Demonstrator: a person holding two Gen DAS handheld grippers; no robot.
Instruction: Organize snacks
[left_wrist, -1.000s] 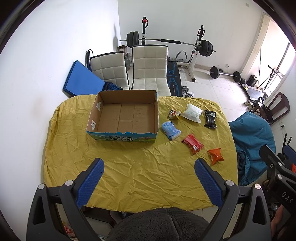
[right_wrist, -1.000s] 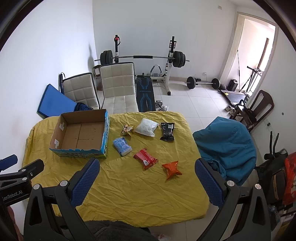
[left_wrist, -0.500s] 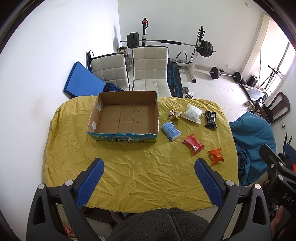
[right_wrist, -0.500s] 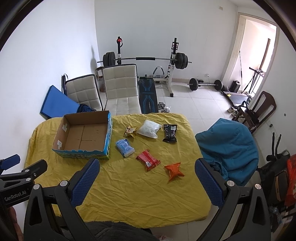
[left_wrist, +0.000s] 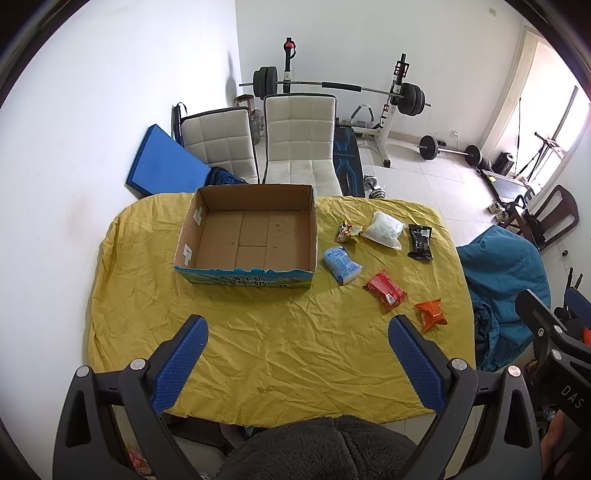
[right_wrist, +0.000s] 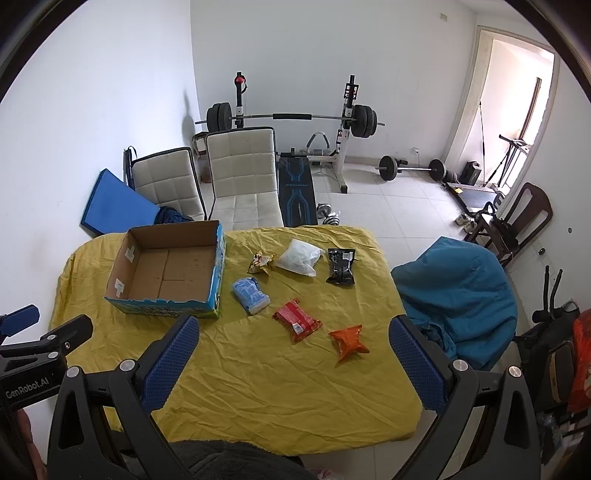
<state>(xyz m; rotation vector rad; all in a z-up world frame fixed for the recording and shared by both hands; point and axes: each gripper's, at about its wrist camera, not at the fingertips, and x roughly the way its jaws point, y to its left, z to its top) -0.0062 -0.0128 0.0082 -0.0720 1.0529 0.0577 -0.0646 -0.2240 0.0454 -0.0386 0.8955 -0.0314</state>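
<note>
Change: across both views the table sits slightly lower in frame than a second ago; the packets and box lie as they did.

Left wrist view
Left gripper: jaws spread wide, holding nothing, above the near part of the table.
Right gripper: only its black body shows at the right edge, marked "DAS"; whether it is spread or closed cannot be told here.
Box: one, open, empty, on the left half of the cloth; its blue front carries print too small to read.
Snacks: six, all on the cloth to the right of the box: blue packet just beside the box, gold packet, white bag, black packet, red packet, orange packet.
Surface: table under a wrinkled yellow cloth.

Right wrist view
Right gripper: jaws wide apart, empty, above the near edge.
Left gripper: body at the left edge, reading "GenRobot.AI".
Snacks: the same six, well apart from both grippers; orange packet nearest.
Room: white walls, tiled floor, two white chairs, one barbell rack, one blue mat, one teal beanbag.
</note>
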